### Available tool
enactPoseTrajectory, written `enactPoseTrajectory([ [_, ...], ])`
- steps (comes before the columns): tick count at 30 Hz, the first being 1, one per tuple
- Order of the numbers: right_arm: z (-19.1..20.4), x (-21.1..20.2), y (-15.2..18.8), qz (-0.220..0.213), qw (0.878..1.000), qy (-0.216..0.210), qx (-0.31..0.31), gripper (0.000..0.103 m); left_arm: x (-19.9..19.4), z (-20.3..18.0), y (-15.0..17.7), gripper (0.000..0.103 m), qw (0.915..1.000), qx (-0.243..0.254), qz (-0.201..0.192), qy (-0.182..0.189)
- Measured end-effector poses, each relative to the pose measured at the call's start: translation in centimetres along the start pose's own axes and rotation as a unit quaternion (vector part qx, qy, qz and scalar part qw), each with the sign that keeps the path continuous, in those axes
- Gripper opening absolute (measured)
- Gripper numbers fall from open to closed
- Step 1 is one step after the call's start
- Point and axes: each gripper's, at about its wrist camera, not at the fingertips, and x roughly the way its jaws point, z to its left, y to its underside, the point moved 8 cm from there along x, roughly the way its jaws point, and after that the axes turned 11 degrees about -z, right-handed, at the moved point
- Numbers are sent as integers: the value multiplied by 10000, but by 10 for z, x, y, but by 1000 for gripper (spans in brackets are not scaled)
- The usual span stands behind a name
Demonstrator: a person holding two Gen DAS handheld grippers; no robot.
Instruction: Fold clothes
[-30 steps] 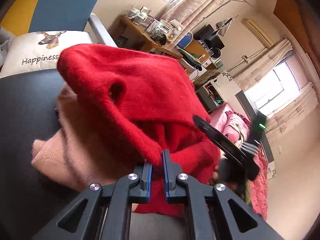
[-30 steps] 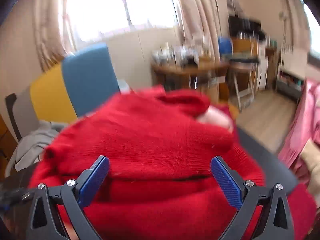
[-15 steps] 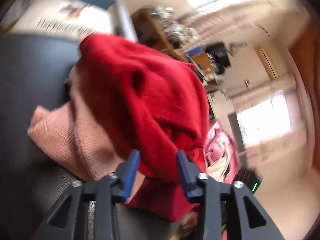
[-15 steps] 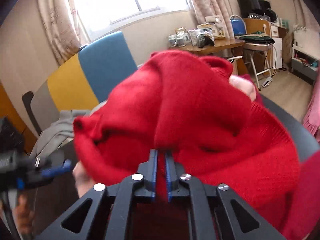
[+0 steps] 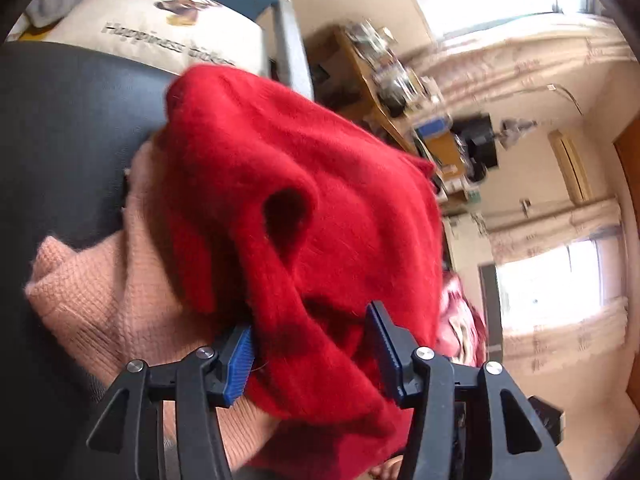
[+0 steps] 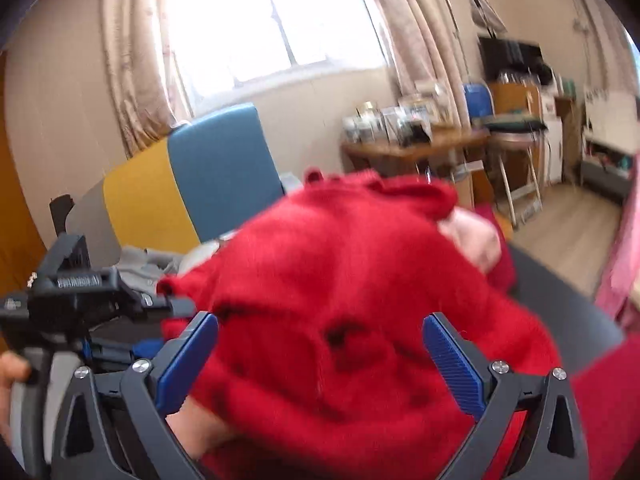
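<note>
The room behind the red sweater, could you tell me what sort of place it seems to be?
Most likely a lived-in home room, perhaps a bedroom or studio. Curtains frame a bright window, a wooden table is crowded with jars, and a printed cushion sits nearby.

Black hand-held gripper point(image 5: 308, 350), ribbed blue pads point(image 5: 240, 364)

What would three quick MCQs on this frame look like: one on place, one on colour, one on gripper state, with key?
1. The red sweater lies:
A) on the pink sweater
B) under it
C) well apart from it

2. The gripper pads are:
A) green
B) blue
C) white

3. The right gripper is:
A) clamped flat on red knit
B) out of view
C) open wide

Key: A, red knit drapes over pink; B, ribbed blue pads; C, the pads stand wide apart after just opening, red knit loose between them.
</note>
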Motion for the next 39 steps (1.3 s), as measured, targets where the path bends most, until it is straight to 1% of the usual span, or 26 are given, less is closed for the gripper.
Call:
enactPoseTrajectory([
  [1, 0, 10, -5, 26, 9998, 118, -131, 103, 2, 4, 1, 53, 9999, -98, 17, -64],
  [2, -1, 19, -8, 69, 9995, 221, -234, 103, 5, 8, 2, 49, 9997, -196, 35, -129],
  [3, -2, 28, -7, 174, 9992, 271, -228, 103, 7, 11, 3, 39, 9995, -204, 123, -196],
  [4, -3, 37, -5, 278, 9988, 321, -223, 103, 6, 11, 3, 33, 9996, -181, 137, -185],
  [5, -4, 46, -3, 383, 9983, 371, -218, 103, 5, 11, 2, 12, 9996, -157, 146, -168],
  [6, -6, 55, -2, 487, 9977, 421, -212, 93, 3, 9, 1, 5, 9997, -99, 211, -68],
  [7, -6, 62, 0, 590, 9972, 425, -156, 52, 2, 7, 1, 7, 9997, -33, 243, -7],
  [8, -4, 63, 1, 672, 9973, 287, 55, 33, -2, 5, 0, 6, 9997, 55, 229, 74],
  [9, -1, 60, 0, 689, 9972, 273, 75, 29, -8, 0, 0, 6, 9995, 181, 205, 166],
  [10, 6, 55, -1, 652, 9974, 281, -80, 21, -15, -3, -1, 6, 9991, 272, 173, 260],
  [12, 21, 44, -3, 577, 9974, 263, -345, 16, -32, -8, -3, 5, 9977, 452, 52, 501],
  [14, 37, 25, -3, 509, 9986, -100, -117, 5, -55, -15, -6, 4, 9960, 472, -86, 750],
  [16, 58, 1, 4, 542, 9962, -634, 246, 4, -83, -12, -3, 4, 9940, 578, -205, 905],
  [18, 83, -24, 19, 639, 9893, -1171, 584, 4, -111, -9, 0, 4, 9915, 687, -323, 1057],
  [22, 134, -70, 54, 901, 9673, -2107, 1083, 4, -162, 25, 0, 4, 9920, 674, -615, 873],
  [23, 147, -81, 63, 973, 9614, -2301, 1152, 4, -173, 33, 0, 0, 9921, 646, -684, 825],
  [27, 198, -125, 104, 1350, 9410, -2878, 1163, 4, -237, 107, 14, 0, 9935, 213, -902, 667],
  [29, 220, -143, 128, 1612, 9307, -3063, 1183, 4, -264, 142, 23, 0, 9944, 108, -924, 496],
  [31, 240, -156, 151, 1885, 9220, -3198, 1100, 4, -285, 170, 39, 0, 9958, 206, -855, 265],
  [33, 253, -167, 173, 2103, 9111, -3304, 1282, 8, -300, 196, 56, 6, 9958, 296, -856, -112],
  [34, 259, -173, 183, 2199, 9063, -3341, 1365, 8, -301, 202, 64, 6, 9959, 365, -783, -271],
  [35, 261, -176, 191, 2252, 9051, -3314, 1421, 8, -302, 209, 72, 10, 9956, 436, -706, -427],
  [36, 261, -177, 197, 2307, 9046, -3260, 1492, 13, -304, 220, 78, 15, 9946, 483, -661, -636],
  [37, 259, -176, 201, 2360, 9047, -3199, 1534, 23, -306, 224, 81, 16, 9933, 568, -646, -768],
  [38, 257, -175, 206, 2415, 9055, -3128, 1543, 28, -307, 228, 84, 17, 9918, 656, -632, -894],
  [39, 257, -175, 211, 2480, 9098, -3014, 1410, 40, -308, 232, 87, 22, 9901, 743, -618, -1019],
])
